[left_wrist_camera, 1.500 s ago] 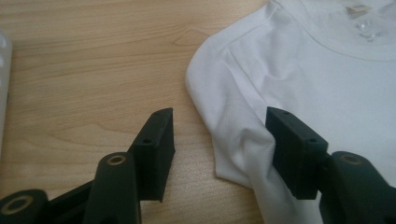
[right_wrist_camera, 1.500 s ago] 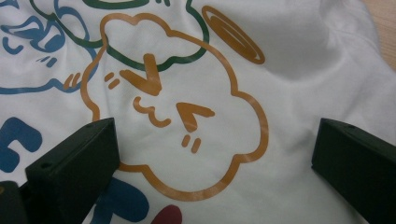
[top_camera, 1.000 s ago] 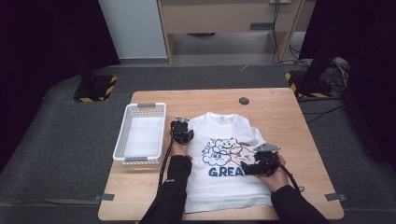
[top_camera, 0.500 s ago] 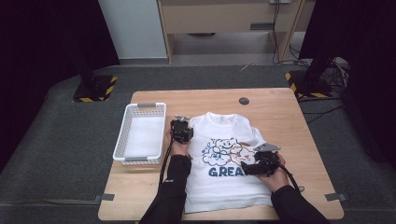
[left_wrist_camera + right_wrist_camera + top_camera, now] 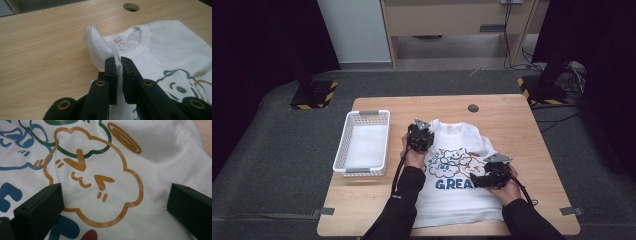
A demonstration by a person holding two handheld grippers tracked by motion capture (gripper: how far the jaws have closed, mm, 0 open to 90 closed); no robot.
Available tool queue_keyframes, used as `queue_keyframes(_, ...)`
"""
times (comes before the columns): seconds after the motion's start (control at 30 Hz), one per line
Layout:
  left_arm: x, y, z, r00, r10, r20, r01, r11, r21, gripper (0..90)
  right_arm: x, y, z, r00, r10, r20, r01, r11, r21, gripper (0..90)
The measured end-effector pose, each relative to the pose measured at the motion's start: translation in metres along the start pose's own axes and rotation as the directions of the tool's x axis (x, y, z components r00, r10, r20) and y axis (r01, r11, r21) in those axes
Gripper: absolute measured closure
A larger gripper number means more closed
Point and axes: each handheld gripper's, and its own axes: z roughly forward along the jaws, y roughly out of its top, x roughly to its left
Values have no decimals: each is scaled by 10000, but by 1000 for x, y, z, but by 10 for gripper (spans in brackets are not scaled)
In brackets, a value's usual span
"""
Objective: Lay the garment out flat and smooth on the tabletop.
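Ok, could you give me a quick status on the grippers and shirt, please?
Left gripper shut on T-shirt shoulder fold, lifting. Right gripper open over print. Nothing in the way.

The white T-shirt [image 5: 462,175] lies face up on the wooden table, its collar toward the far edge. It carries a cartoon print in blue, green and orange above blue letters. Its left shoulder part [image 5: 100,47] is lifted from the table and stands as a curved fold beside the collar.

left gripper [image 5: 119,65] clamped, lifting t-shirt [image 5: 165,50] shoulder
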Motion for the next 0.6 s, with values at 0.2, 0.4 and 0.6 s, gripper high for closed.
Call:
queue_keyframes(0.2, -28, -6, 5, 9977, 426, 523, -430, 9991, 70, 841, 0, 0, 0, 10000, -2, 1, 2, 10000, 1, 9)
queue_keyframes(0.4, -44, -15, 18, 9937, 710, 869, -758, 9957, 530, 840, 0, 0, 0, 10000, 0, 7, 0, 10000, 4, 8)
queue_keyframes(0.6, -50, -19, 30, 9917, 762, 1040, -863, 9916, 968, 836, 0, 0, 0, 10000, 6, 8, -6, 10000, 7, 8)
